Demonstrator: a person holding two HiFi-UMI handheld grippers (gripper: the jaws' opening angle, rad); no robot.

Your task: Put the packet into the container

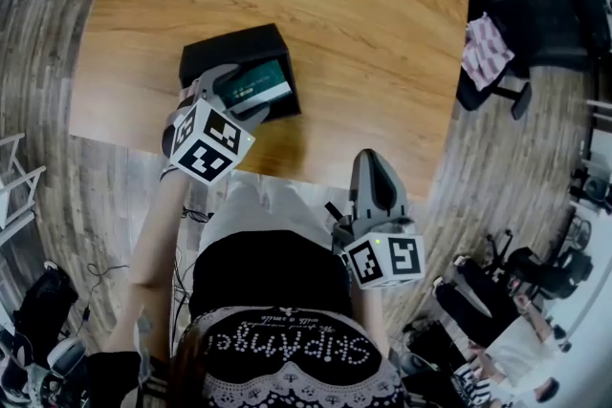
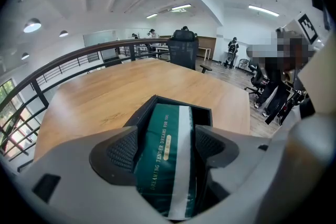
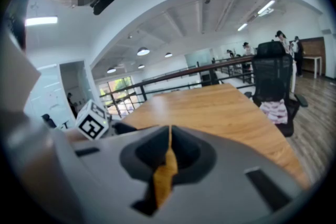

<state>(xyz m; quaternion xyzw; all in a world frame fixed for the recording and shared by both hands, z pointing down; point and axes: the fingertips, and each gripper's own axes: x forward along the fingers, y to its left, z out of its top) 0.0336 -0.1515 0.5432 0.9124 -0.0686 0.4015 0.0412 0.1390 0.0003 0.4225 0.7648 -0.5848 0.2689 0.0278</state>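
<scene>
Left tongs (image 2: 165,149) are clamped on the green packet (image 2: 167,157), one ribbed pad pressed to each long side. The packet (dark green with a pale stripe down its length) runs forward from between the jaws, its far end inside the black container (image 2: 202,113) just ahead of and below them. From the head view, these tongs (image 1: 239,97) reach over the near rim of the container (image 1: 234,48), with the packet (image 1: 256,83) lying in it. Right tongs (image 3: 169,149) have their jaws pressed together with nothing held. They (image 1: 373,169) hang well to the right of the left tongs, at the near edge of the wooden table (image 1: 363,33).
</scene>
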